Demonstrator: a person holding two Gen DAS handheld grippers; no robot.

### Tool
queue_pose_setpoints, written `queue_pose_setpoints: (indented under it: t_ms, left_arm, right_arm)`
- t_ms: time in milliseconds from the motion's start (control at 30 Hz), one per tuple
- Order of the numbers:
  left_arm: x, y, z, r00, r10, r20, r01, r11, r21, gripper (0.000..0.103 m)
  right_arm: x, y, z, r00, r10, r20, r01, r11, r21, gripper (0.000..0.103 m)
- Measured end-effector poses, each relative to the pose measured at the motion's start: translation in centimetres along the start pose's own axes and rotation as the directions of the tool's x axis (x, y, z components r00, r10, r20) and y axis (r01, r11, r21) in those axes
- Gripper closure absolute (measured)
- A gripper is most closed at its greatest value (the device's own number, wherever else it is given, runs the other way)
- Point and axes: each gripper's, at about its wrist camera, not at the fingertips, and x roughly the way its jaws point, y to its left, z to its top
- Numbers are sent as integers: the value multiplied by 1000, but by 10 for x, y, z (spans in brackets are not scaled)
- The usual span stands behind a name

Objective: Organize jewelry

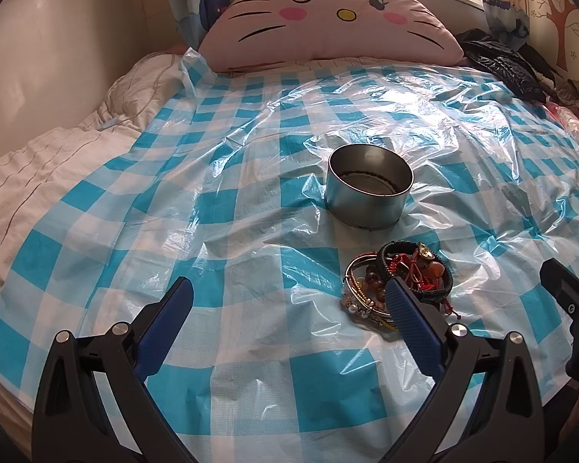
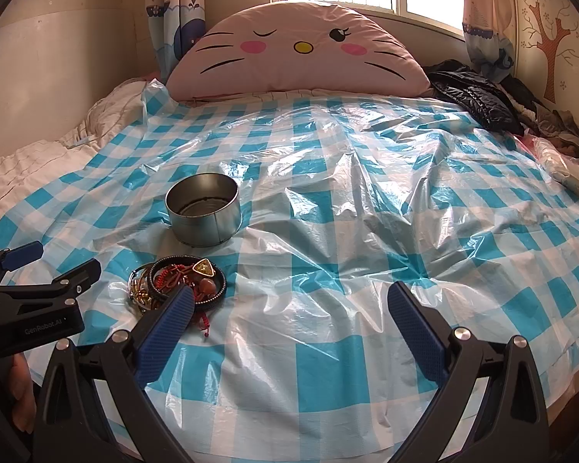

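On the checked plastic sheet we list, left to right: our left gripper, jaws wide apart and holding nothing; the heap of bracelets and beads, just beyond its right finger; the round metal tin, lidless, standing farther back past the heap; our right gripper, spread wide, holding nothing.

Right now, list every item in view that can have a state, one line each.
Left tool: open, holding nothing.
Right tool: open, holding nothing.
Round metal tin: upright, lid off, no jewelry visible inside.
Jewelry pile: heaped on the sheet in front of the tin, bracelets tangled together.
Checkered plastic sheet: spread over the bed, wrinkled.
Cat-face pillow: propped upright at the head.
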Motion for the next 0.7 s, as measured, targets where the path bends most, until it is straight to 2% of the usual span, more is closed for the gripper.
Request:
queue_pose_setpoints:
  t_ms: [167, 533, 600, 700]
  left_arm:
    - [0, -1, 0, 1000, 0, -1, 0, 1000, 0, 7]
    - [0, 5, -3, 1000, 9, -9, -9, 1000, 6, 7]
    - [1, 7, -4, 1000, -4, -14, 4, 1000, 5, 7]
    - [-3, 7, -2, 999, -50, -5, 50, 999, -1, 7]
  right_arm:
    - [0, 0, 0, 1000, 0, -1, 0, 1000, -1, 7]
    - [8, 11, 4, 997, 80, -7, -79, 997, 8, 7]
    - [6, 6, 7, 996, 87, 10, -87, 996, 31, 7]
    - [-7, -4, 10, 993, 86, 81, -92, 993, 71, 7]
